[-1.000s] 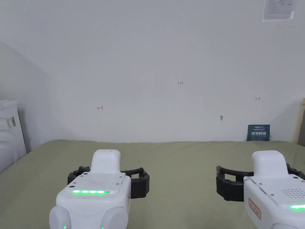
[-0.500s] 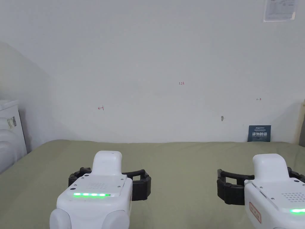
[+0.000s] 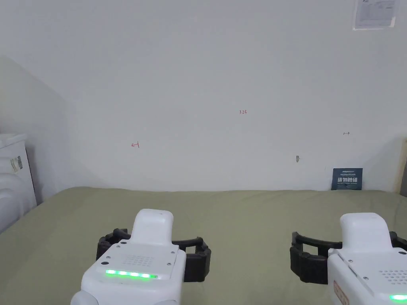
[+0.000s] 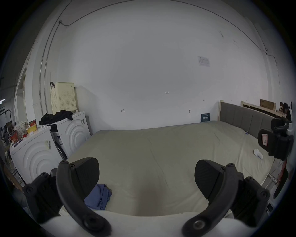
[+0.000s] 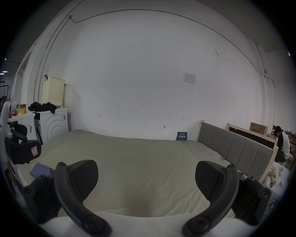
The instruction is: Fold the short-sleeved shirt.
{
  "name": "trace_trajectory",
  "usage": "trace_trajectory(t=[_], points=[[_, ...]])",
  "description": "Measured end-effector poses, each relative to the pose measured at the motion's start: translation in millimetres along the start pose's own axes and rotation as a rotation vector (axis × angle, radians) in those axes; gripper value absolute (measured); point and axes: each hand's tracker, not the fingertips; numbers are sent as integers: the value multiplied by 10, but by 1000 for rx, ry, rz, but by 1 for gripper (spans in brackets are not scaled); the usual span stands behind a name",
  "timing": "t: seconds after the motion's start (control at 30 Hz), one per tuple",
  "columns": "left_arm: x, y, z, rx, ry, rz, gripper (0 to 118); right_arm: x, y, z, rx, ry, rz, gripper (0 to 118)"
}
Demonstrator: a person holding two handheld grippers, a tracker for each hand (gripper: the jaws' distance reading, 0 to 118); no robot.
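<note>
While both hover above olive-green bed sheet (image 4: 160, 152), left white gripper with black jaws (image 4: 146, 174) gapes wide, empty; right white gripper (image 5: 146, 174) likewise. Crumpled blue short-sleeved shirt (image 4: 98, 198) lies near bed's left edge, untouched.

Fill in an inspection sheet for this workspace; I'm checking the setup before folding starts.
Surface: bed under an olive sheet, mostly smooth.
Job's things: crumpled blue shirt at the bed's near left corner, unfolded.
Clutter: small white item on the bed's right side.
Grippers: left gripper and right gripper open, holding nothing, above the bed.
Cables: thin cable along the upper wall.
Surroundings: washing machines at left carrying dark clothes and a cream basket; grey headboard at right; a person sits beyond.
</note>
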Motion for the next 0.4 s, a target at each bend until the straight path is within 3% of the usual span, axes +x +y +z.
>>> trace_trajectory(t=[0.23,0.4], points=[[-150,82,48,16,12,92,118,-19,22,42,1,-24,55,118],[-238,85,82,19,-3,157,118,13,50,40,11,-10,0,118]])
